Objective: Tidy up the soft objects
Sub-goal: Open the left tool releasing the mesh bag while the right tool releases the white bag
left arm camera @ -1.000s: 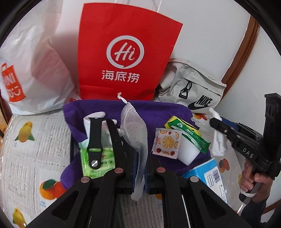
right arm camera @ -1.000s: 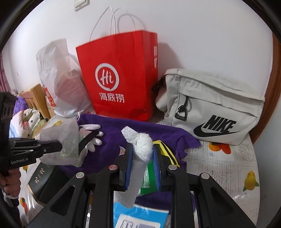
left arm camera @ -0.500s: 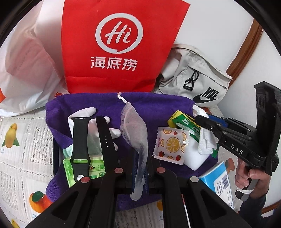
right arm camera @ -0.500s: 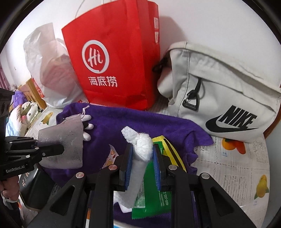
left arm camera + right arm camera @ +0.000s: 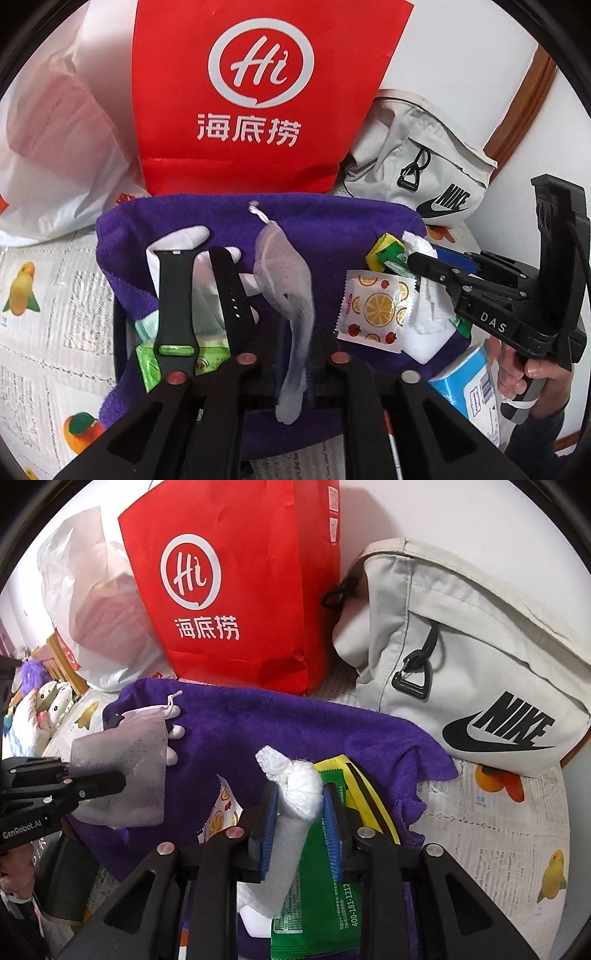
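**Left wrist view: two limp bundles over the purple towel**

Left wrist view: the left claw point(image 5: 295, 354) is opening, the mesh pouch point(image 5: 286, 273) hanging limp between its pads over the purple towel point(image 5: 332, 221). The pouch looks light and floppy, best taken by its gathered neck. A black watch strap point(image 5: 173, 295), a white glove point(image 5: 184, 240) and a fruit-print sachet point(image 5: 375, 306) crowd the landing spot.

Right wrist view: the right claw point(image 5: 300, 823) is opening, though its pads touch the knotted white cloth point(image 5: 299, 794), soft and squashy. A green packet point(image 5: 321, 893) lies below; a red paper bag point(image 5: 236, 583) and grey Nike bag point(image 5: 461, 657) block the bench behind.
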Demonstrator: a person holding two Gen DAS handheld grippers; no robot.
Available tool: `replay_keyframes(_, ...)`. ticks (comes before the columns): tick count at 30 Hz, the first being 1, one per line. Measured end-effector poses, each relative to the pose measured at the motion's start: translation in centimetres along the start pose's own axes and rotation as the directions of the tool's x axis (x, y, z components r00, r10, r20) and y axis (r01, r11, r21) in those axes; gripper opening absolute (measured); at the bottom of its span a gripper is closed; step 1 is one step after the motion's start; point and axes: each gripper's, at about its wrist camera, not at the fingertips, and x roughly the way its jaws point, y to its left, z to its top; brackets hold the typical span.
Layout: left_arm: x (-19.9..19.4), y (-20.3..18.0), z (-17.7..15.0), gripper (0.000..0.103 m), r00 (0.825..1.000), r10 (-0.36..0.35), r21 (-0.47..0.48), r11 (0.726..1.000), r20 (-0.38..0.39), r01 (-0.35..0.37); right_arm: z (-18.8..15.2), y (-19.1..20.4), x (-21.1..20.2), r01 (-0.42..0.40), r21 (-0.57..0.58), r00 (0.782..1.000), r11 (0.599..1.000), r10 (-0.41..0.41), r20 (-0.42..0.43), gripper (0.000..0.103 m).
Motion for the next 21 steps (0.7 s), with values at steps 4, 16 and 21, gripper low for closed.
replay_keyframes(4, -0.6, -0.1, 0.2, 0.040, 0.999, 0.027, 0.018, 0.999, 0.043, -0.028, 0.0, 0.1, -0.3, 0.014, 0.010, 1.000, 1.000, -0.014, 0.009, 0.051)
replay_keyframes(16, -2.9, 0.0, 0.2, 0.056, 0.985, 0.148, 0.024, 0.988, 0.085, -0.151, -0.6, 0.9, -3.9, 0.079, -0.008, 0.994, 0.997, -0.078, 0.074, 0.073)
replay_keyframes(21, -4.7, 0.6, -0.2, 0.058, 0.981, 0.171, 0.007, 0.985, 0.091, -0.172, -1.4, 1.3, -6.1, 0.080, 0.005, 0.992, 0.997, -0.080, 0.097, 0.076)
